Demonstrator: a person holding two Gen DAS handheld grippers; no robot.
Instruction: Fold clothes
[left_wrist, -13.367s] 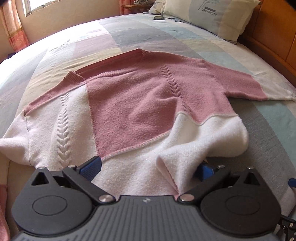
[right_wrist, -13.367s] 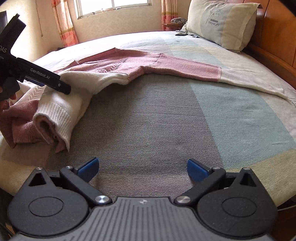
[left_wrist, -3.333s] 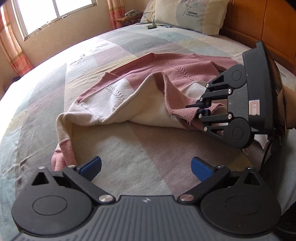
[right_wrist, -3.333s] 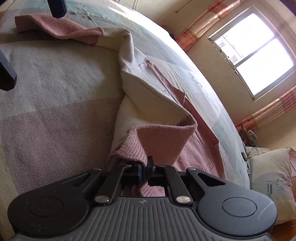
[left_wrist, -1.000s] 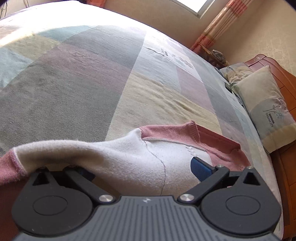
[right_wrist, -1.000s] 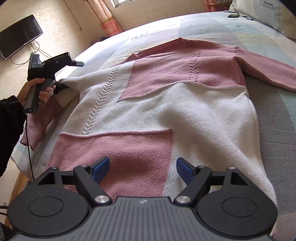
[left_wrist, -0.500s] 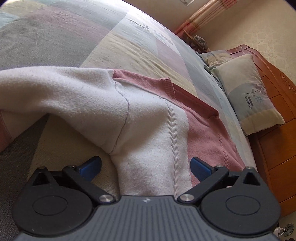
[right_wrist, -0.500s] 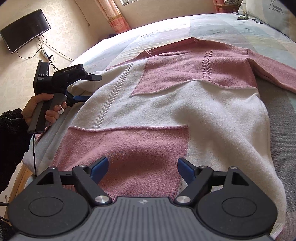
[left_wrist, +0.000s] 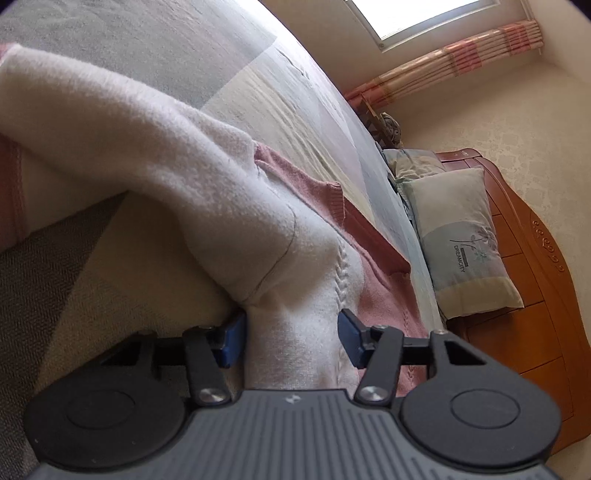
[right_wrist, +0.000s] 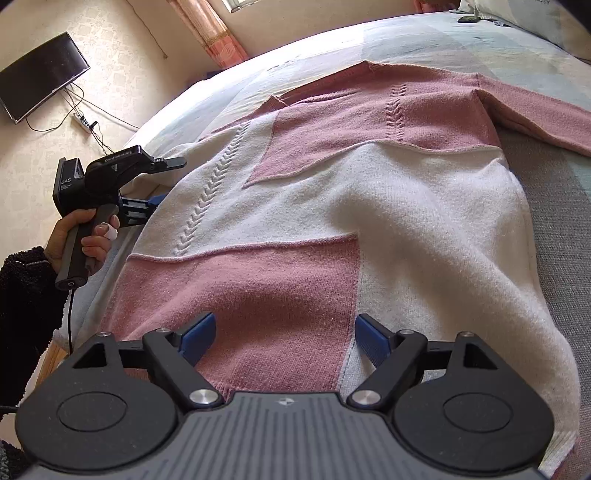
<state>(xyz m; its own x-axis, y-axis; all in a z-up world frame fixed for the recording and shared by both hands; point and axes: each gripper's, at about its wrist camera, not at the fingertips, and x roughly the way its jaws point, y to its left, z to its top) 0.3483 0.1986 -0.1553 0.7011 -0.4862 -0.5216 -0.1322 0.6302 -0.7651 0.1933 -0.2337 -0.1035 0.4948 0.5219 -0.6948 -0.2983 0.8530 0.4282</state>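
A pink and cream knitted sweater (right_wrist: 369, 199) lies spread flat, front up, on a bed with a patchwork bedspread of pale colour blocks (right_wrist: 554, 206). The left tongs (left_wrist: 291, 334) sit at the sweater's cream side, just under the sleeve seam, their jaws closing with a fold of cream knit between the blue pads. The right tongs (right_wrist: 282, 334) hover wide apart over the pink hem panel, gripping nothing. A pale pillow (left_wrist: 465, 240) leans on a wooden headboard (left_wrist: 535, 266).

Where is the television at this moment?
In the right wrist view, the television hangs on the wall at the upper left, above the left gripper and beside the bed.
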